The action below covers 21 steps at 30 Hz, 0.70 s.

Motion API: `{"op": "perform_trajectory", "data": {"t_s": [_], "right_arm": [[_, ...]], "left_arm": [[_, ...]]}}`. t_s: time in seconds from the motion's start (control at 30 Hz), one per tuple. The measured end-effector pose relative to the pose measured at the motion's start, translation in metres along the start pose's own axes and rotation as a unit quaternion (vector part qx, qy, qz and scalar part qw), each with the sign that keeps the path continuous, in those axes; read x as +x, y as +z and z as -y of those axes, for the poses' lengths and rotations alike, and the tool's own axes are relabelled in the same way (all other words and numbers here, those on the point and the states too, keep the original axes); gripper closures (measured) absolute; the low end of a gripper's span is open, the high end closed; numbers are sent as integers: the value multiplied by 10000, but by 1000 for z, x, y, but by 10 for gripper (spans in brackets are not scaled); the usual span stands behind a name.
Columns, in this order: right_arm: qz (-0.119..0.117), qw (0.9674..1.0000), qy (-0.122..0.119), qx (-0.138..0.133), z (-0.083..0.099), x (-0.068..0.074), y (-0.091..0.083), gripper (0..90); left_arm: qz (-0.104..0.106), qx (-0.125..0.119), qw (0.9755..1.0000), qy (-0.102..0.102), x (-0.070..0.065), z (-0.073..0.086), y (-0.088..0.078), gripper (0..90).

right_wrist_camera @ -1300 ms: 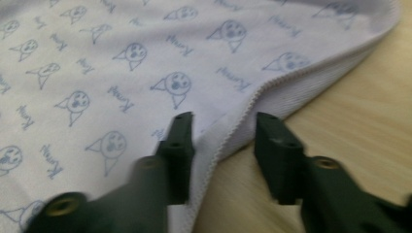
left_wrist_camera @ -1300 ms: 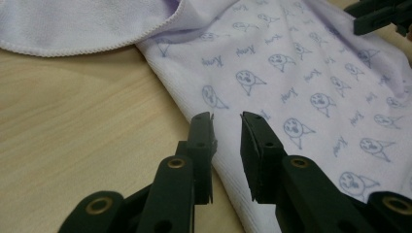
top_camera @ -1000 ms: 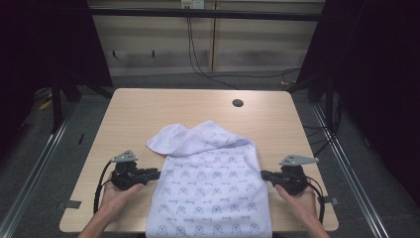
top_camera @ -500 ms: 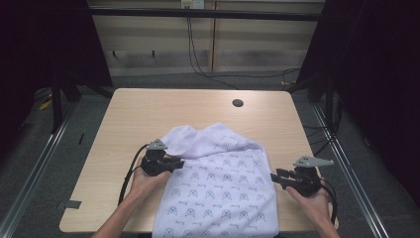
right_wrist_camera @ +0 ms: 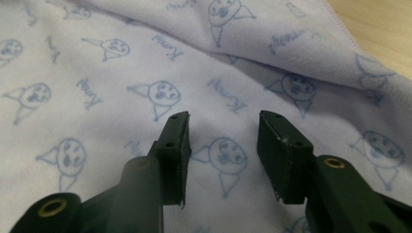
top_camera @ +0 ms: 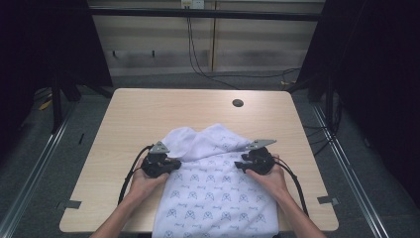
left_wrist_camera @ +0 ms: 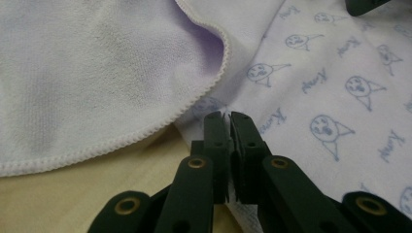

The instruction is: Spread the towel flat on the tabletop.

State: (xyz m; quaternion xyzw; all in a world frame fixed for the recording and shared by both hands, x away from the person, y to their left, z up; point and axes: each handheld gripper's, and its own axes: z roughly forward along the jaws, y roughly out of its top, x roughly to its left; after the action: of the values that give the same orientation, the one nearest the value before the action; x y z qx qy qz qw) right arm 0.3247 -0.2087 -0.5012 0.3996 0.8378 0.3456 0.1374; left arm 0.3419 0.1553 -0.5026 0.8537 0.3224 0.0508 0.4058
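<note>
High view: a pale lilac printed cloth (top_camera: 213, 193) is lying on the near half of the worktop (top_camera: 148, 114), roughly centred btw the left & right edges, its lower part hanging over the near edge, its far part bunched & folded back w/ the plain underside showing. The left gripper (top_camera: 171, 163) is sitting at the cloth's left edge, the right gripper (top_camera: 241, 165) at its right side, both pointing inward; a hand is wrapping each one. A small dark round hole (top_camera: 237, 103) is sitting near the far right corner. Left gripper view: the jaws are standing together, pinching a thin bit of the cloth's edge (left_wrist_camera: 228, 119) at the tips; they've just been closing. The turned-over plain side w/ its stitched hem is lying to the upper left, bare wood beneath it, printed faces to the right. Right gripper view: the jaws are standing apart, having just been opening, nothing btw the pads, which are hovering over the printed cloth (right_wrist_camera: 145, 63); whether the tips are touching the fabric I can't tell. A fold is running across the top, w/ a strip of wood at the upper right corner.
</note>
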Motion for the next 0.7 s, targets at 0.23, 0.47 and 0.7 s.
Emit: {"op": "perform_trajectory", "data": {"t_s": [0.23, 0.47, 0.7], "right_arm": [[-431, 9988, -159, 153, 33, 24, -36, 860], [-944, 9942, -270, 439, 73, 68, -80, 841], [-1056, 9936, -50, -397, 55, 67, -101, 698]], "left_arm": [[540, 257, 9980, 226, -33, 18, -17, 869], [1210, 504, 9910, 273, -76, 45, -42, 862], [1306, -180, 9911, 185, -67, 36, -61, 815]]}}
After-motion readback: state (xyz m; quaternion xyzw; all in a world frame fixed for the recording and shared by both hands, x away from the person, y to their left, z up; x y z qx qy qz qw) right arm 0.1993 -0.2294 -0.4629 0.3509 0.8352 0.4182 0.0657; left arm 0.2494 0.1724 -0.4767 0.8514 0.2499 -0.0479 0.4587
